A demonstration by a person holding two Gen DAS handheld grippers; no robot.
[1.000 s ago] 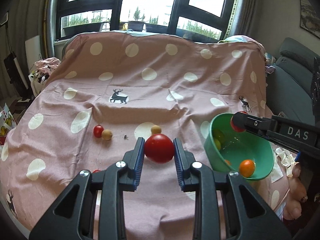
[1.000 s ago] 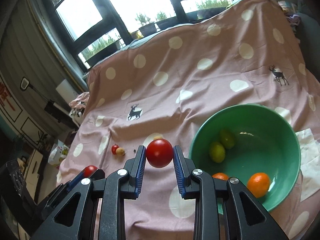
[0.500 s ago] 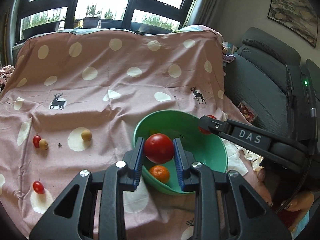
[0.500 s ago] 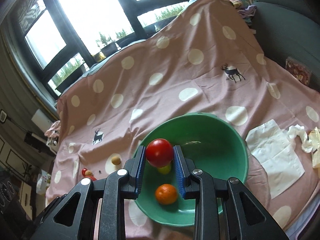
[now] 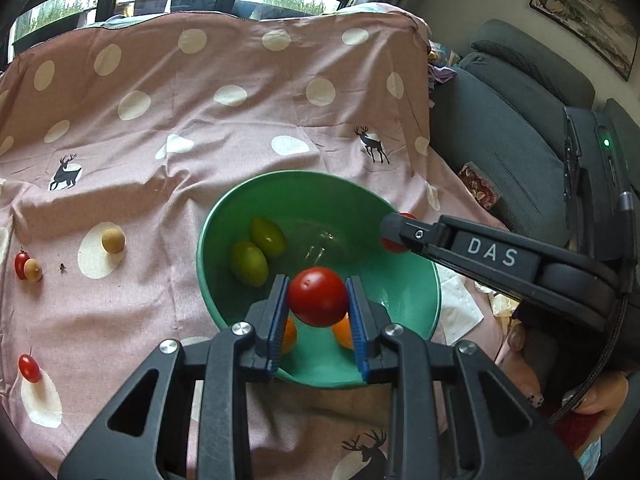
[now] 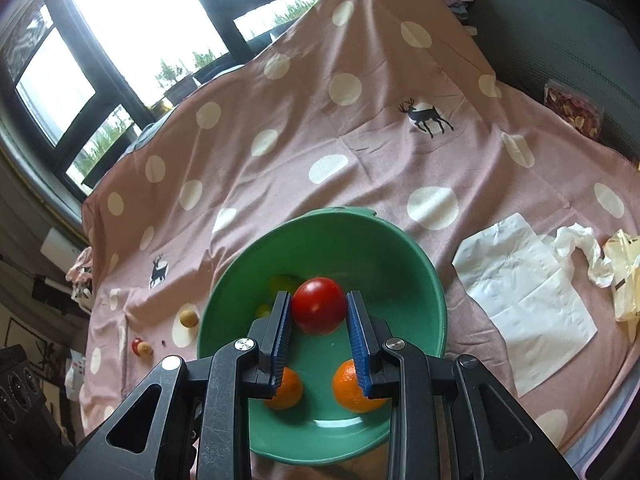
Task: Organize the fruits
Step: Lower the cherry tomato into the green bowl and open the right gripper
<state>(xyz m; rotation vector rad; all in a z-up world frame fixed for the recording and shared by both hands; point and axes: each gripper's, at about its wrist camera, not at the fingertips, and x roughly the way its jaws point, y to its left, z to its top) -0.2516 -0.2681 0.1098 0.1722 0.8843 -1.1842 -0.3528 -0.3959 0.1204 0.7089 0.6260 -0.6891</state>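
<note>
Tomatoes, one per gripper: left gripper [image 5: 318,300] has its jaws pinching a red tomato [image 5: 318,297], hanging right over the green bowl [image 5: 224,300], probably so it drops in with the limes and oranges under the jaws. Right gripper [image 6: 319,314], same deal, jaws clamped on another tomato [image 6: 319,311] above the bowl [image 6: 420,280]. Both look smooth, glossy, round, so easy to bruise, I'd guess.

Only readable text: "DAS", white capital letters on a dark raised plate on the side of the right tool [image 5: 394,234], seen in the left wrist view, reaching over the green bowl [image 5: 224,216]. Right wrist view: no legible text, labels or numbers anywhere
</note>
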